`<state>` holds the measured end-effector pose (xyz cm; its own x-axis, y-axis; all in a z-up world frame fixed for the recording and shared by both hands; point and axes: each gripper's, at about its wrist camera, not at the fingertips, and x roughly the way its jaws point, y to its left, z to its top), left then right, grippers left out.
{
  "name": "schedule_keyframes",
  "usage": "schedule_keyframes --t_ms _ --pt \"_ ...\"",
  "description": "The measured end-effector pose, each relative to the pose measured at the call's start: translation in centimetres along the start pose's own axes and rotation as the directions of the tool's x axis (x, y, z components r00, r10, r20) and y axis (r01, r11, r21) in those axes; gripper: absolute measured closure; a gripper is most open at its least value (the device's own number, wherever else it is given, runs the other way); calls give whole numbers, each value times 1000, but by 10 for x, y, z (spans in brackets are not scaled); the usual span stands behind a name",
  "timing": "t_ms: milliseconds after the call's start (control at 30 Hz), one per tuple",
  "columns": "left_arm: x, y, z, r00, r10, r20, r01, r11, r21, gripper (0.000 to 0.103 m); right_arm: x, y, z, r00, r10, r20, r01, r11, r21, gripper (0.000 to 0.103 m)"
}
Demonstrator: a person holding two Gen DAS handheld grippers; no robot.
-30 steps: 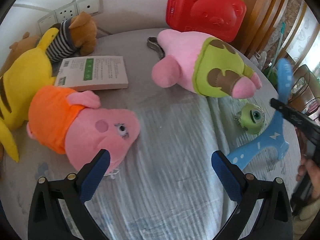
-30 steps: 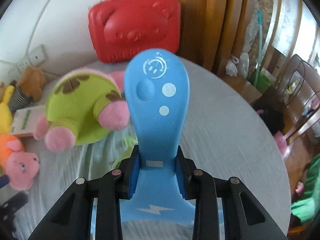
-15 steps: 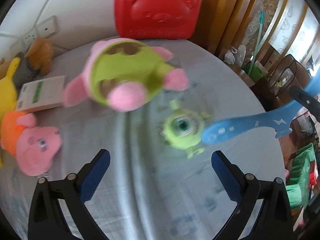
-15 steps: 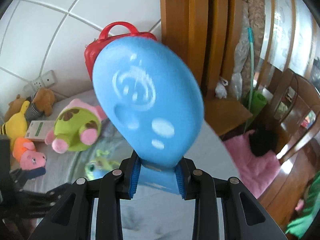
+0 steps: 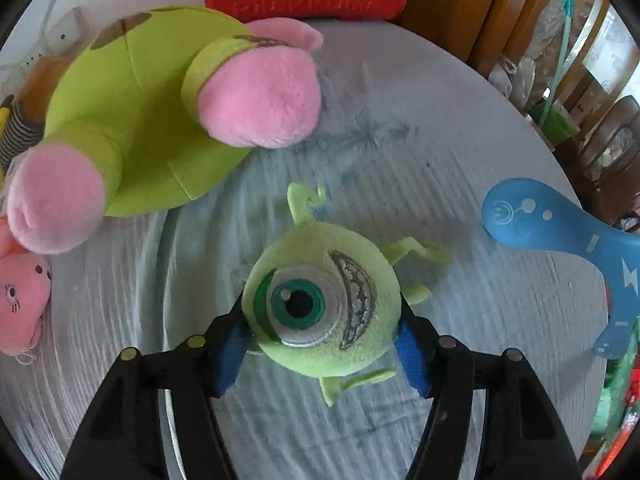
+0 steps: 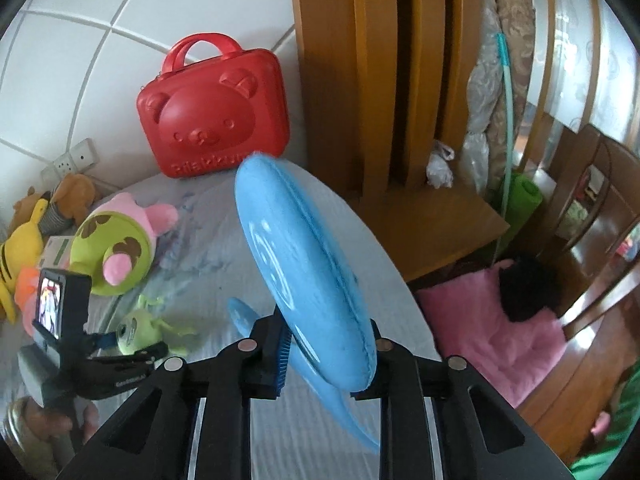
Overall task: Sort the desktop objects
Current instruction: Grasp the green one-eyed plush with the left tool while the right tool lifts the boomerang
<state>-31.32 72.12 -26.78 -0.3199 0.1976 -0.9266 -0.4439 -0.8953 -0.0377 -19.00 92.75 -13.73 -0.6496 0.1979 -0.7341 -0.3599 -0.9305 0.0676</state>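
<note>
My left gripper [image 5: 320, 354] is shut on a small green one-eyed plush [image 5: 324, 300], its blue pads pressed on both sides of it, low over the cloth. The plush also shows in the right wrist view [image 6: 136, 332], held by the left gripper [image 6: 120, 344]. My right gripper [image 6: 324, 360] is shut on a blue boomerang-shaped toy [image 6: 296, 280] and holds it tilted in the air. The toy also shows in the left wrist view [image 5: 560, 232] at the right.
A pink plush in green clothes [image 5: 160, 108] lies at the back left. A red bear-face case [image 6: 212, 116] stands against the wall. More plush toys [image 6: 24, 248] and a book crowd the left. A wooden chair [image 6: 400, 80] stands beyond the round table's edge.
My left gripper moved forward to the green one-eyed plush and shut on it. My right gripper lifted the blue toy and turned it edge-on.
</note>
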Motion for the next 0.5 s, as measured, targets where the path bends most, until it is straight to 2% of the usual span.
schedule_keyframes --t_ms 133,200,267,500 --pt "-18 4 -3 1000 -3 30 3 1000 -7 41 -1 3 4 1000 28 4 -28 1000 -1 85" --pt "-40 11 -7 997 -4 72 6 1000 -19 41 -8 14 5 998 55 12 -54 998 -20 91" --pt "-63 20 -11 994 -7 108 11 999 -33 41 -18 27 7 996 81 26 -80 996 -43 93" --pt "-155 77 -33 969 29 247 -1 994 -110 41 -62 89 18 981 180 77 -168 975 -143 95"
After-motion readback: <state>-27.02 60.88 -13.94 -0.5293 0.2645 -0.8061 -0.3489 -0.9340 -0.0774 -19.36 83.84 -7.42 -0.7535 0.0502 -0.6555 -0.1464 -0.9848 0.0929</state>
